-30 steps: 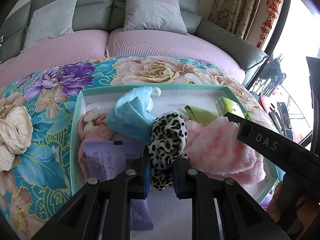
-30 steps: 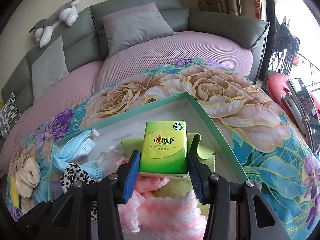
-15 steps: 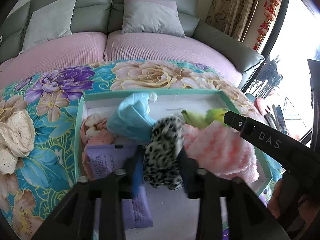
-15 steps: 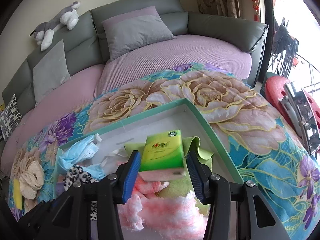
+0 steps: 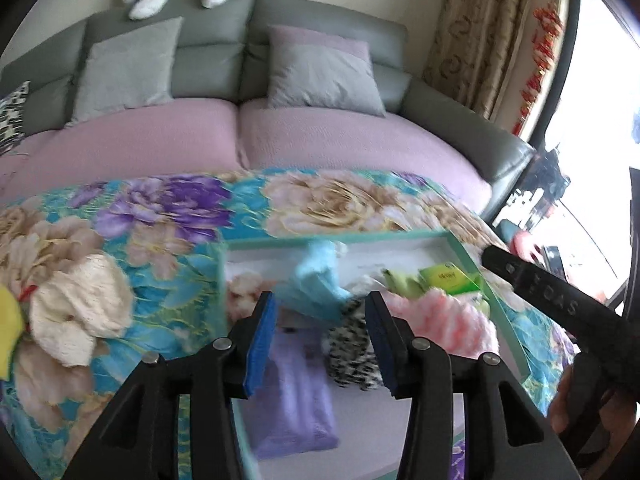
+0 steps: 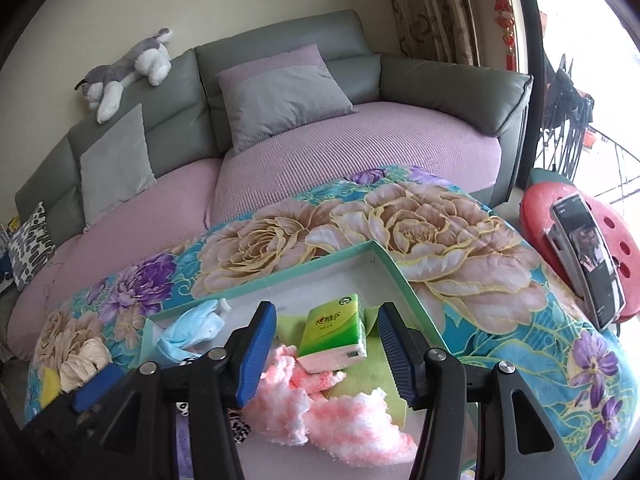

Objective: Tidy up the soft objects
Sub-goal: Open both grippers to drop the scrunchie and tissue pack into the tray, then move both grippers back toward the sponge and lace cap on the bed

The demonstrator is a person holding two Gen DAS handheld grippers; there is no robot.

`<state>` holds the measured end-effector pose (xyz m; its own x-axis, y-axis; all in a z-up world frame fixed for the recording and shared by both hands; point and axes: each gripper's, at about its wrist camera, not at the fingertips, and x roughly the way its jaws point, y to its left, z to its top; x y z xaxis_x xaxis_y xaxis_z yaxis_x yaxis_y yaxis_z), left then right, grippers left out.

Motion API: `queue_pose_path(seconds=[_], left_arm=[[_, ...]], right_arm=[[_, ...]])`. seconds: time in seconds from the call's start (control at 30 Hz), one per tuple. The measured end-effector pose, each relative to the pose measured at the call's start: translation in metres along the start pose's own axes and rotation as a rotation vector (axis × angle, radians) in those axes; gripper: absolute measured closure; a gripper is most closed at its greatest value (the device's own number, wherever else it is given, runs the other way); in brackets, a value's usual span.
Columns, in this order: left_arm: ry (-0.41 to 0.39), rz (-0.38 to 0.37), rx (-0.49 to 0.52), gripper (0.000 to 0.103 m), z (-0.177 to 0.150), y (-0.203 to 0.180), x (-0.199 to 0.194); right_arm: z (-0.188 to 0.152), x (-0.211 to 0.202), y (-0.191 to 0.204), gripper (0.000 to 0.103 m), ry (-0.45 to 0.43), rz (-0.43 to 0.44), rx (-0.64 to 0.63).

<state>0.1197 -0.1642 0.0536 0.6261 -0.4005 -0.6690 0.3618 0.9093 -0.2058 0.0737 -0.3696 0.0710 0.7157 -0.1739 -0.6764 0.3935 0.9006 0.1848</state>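
Note:
A teal-rimmed box [image 5: 332,237] [image 6: 320,267] sits on the flowered cloth. In it lie a leopard-print cloth [image 5: 352,354], a blue face mask [image 5: 316,280] [image 6: 192,330], a pink fluffy cloth [image 5: 440,316] [image 6: 320,408], a lime cloth [image 6: 368,376], a purple packet [image 5: 292,392] and a green tissue pack [image 6: 334,332] [image 5: 450,278]. My left gripper [image 5: 322,340] is open and empty above the leopard cloth. My right gripper [image 6: 326,354] is open and empty, with the tissue pack lying between and beyond its fingers.
A cream lace cloth [image 5: 80,308] [image 6: 84,360] and a yellow item [image 5: 8,320] lie on the flowered cloth left of the box. Behind is a sofa with grey cushions [image 6: 280,96] and a plush dog [image 6: 128,68]. A phone [image 6: 588,268] leans on a red stool at the right.
My left gripper opened, let go of the leopard cloth and drew back and up. My right gripper opened and the green tissue pack dropped onto the cloths in the box.

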Motion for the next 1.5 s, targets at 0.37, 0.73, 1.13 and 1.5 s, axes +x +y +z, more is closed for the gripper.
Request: queue_pose_path(seconds=[0.37,0.73,1.13,1.5], left_arm=[[-0.011,0.292,-0.183,0.045,0.002,0.082,-0.018],[0.005,0.405,-0.298,0.036,-0.008,0.125,-0.025],[-0.024,0.519,-0.321,0.006,-0.011,0.141,-0.033],[-0.087,0.592,-0.392,0.006,-0.013,0.175,-0.068]], right_arm=[[-0.008,-0.002,0.045,0.046,0.014,0.084,-0.092],[-0.025,0.003,0.092,0.046,0.051,0.136,-0.199],[-0.033,0.008,0.111,0.025,0.055,0.110,-0.236],[-0.046,0.002,0.144,0.020,0.036,0.172,-0.291]])
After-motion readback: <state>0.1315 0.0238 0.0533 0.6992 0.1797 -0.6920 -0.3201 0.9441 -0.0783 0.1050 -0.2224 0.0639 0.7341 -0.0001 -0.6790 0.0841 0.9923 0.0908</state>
